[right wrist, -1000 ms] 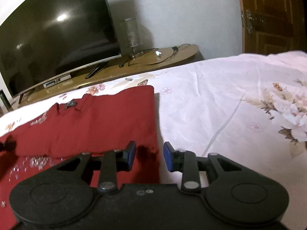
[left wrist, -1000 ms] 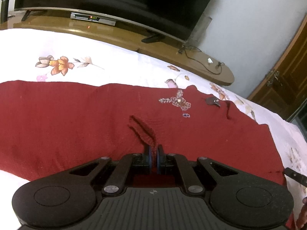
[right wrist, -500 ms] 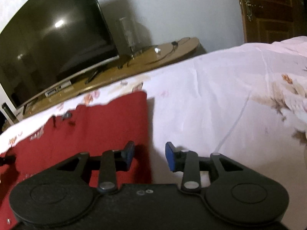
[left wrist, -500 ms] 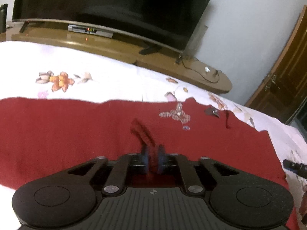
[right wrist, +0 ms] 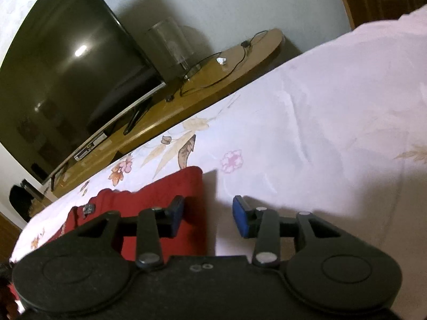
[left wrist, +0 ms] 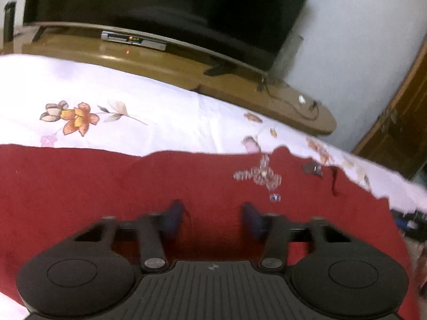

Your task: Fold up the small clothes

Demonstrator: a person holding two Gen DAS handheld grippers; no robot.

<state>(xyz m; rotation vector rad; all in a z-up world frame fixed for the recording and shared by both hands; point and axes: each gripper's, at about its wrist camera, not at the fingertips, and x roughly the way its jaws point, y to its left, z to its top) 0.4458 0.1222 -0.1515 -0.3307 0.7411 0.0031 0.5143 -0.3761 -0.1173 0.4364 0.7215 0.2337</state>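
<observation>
- Left hand-held gripper (left wrist: 213, 220) released — blue pads (left wrist: 172, 218) spread wide, nothing pinched between them, poised low over the red cloth.
- Red knitted garment (left wrist: 106, 186) spread flat on the bed, stretching across the whole left-wrist view; beaded silver embroidery (left wrist: 260, 174) near its far edge, a small dark tag (left wrist: 312, 168) just beside that.
- Right hand-held gripper (right wrist: 209, 217) released as well — jaws apart, left pad over the garment's right edge (right wrist: 192, 186), right pad (right wrist: 241, 220) over bare sheet.
- White floral bedsheet (right wrist: 307, 133) under everything, an orange flower print (left wrist: 77, 118) beyond the garment's far edge.
- Past the bed: a wooden TV stand (left wrist: 165, 65) carrying a large dark television (left wrist: 160, 8), a set-top box (left wrist: 133, 40) beneath the screen, a clear cylindrical container (right wrist: 170, 45) and a loose black cable (right wrist: 232, 64) toward the stand's right end.
- Wooden door (left wrist: 400, 133) at far right; left-wrist view somewhat blurred.
</observation>
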